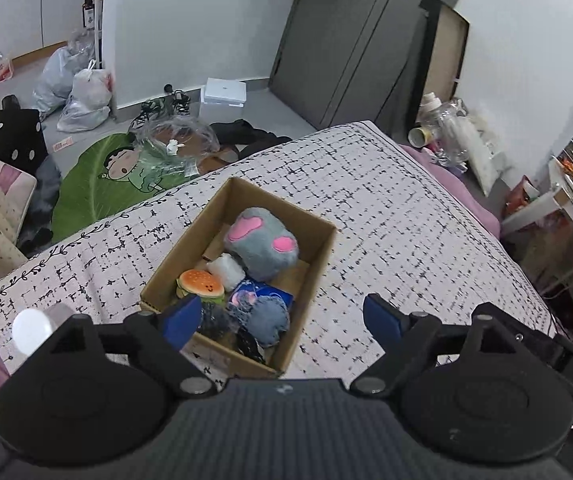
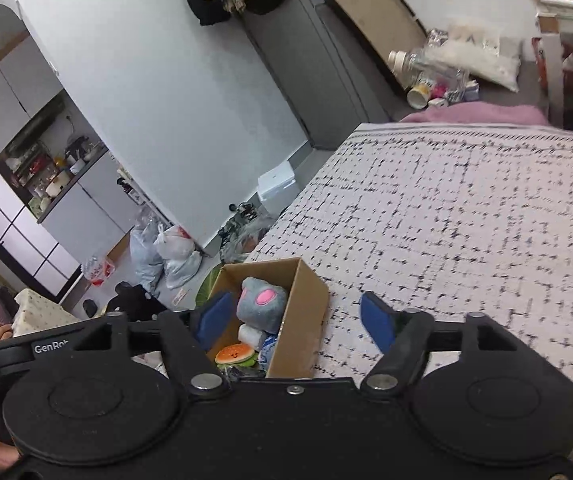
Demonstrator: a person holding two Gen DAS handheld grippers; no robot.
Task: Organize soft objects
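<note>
We find the cardboard box [image 1: 242, 276] resting on the checked bed cover [image 1: 386, 216], near the cover's edge at about 9 o'clock from its middle in the left wrist view, and it already holds the soft objects we can see: a grey plush paw [image 1: 262, 242] with pink pads at the box's 12 o'clock end, a small white plush [image 1: 226, 270] just beside it, a burger toy [image 1: 201, 285] at 9 o'clock, a blue item [image 1: 260, 294] and a denim-coloured plush [image 1: 268, 318] toward 6 o'clock, with a dark fuzzy piece [image 1: 214, 318] touching the near wall. We see no loose soft object lying on the cover in either view, so we judge the gathering largely or wholly complete; whether further items lie out of frame we cannot tell. The left gripper [image 1: 282, 320] hovers above the box's near end, jaws spread wide, holding and touching nothing. The right gripper [image 2: 296, 320] stands likewise wide apart and empty, the box [image 2: 282, 316] at its 11 o'clock; this view is blurred on the cover [image 2: 466, 220]. Beyond the bed lie bags [image 1: 82, 96] and a green rug [image 1: 98, 188] on the floor.
</note>
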